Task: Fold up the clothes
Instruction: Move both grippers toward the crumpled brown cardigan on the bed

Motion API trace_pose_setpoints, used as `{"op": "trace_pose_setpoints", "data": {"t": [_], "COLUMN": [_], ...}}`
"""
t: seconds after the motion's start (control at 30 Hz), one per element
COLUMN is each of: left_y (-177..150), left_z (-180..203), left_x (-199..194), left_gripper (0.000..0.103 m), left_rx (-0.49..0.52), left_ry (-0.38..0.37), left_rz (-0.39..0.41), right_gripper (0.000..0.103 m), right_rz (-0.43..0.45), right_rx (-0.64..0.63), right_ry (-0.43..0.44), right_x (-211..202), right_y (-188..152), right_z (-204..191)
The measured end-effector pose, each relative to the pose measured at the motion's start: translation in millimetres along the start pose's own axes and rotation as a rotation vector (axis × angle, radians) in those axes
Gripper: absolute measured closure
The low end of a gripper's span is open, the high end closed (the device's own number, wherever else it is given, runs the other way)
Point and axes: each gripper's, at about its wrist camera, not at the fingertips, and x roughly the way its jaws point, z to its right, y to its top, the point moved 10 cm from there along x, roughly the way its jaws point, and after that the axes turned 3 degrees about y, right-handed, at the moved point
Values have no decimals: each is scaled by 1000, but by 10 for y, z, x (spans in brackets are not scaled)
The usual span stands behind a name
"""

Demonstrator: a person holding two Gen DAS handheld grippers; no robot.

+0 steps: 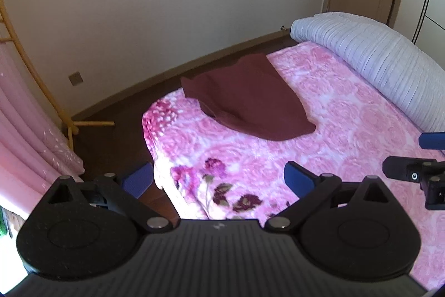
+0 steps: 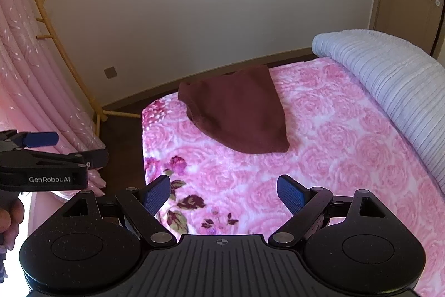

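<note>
Right gripper (image 2: 224, 195) hangs open above floral blanket (image 2: 319, 157), short of maroon garment (image 2: 236, 113).

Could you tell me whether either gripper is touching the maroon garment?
Apart. In both wrist views the left gripper and right gripper are open, with pink blanket showing between them and the garment.

Bed (image 1: 347, 135): covered by pink rose-print blanket (image 2: 333, 157); darker purple flowers printed at its near-left corner.
Maroon garment (image 1: 247, 99): lies directly on blanket, toward bed's far-left corner; folded to a rough wedge, narrow end pointing to the bed's middle.
White ribbed quilt (image 2: 389, 80): rolled along bed's right side, well apart from maroon garment.
Floor (image 1: 116, 113): dark wood, left of bed.
</note>
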Motion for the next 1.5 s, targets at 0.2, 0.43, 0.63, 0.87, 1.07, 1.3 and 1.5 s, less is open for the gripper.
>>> {"op": "trace_pose_setpoints", "data": {"t": [0.2, 0.43, 0.63, 0.87, 1.07, 1.3, 1.5], "left_y": [-50, 17, -34, -154, -210, -314, -100], "left_z": [25, -113, -97, -72, -109, -261, -159], "left_x": [-47, -11, -34, -85, -171, 35, 745], "left_gripper": [4, 4, 4, 4, 3, 3, 4], "left_rx": [-15, -33, -36, -39, -85, -19, 344], "left_ry": [-1, -26, -24, -12, -20, 13, -15], "left_rz": [10, -20, -29, -45, -23, -21, 44], "right_gripper": [16, 16, 16, 16, 16, 16, 16], "right_rz": [7, -12, -12, -21, -24, -43, -44], "right_rx": [-6, -11, -8, -8, -17, -38, -157], "right_ry": [2, -3, 0, 16, 31, 27, -29], "right_x": [-36, 53, 79, 109, 134, 290, 598], "right_y": [-23, -51, -84, -141, -193, -246, -159], "right_z": [12, -20, -23, -41, 3, 161, 334]}}
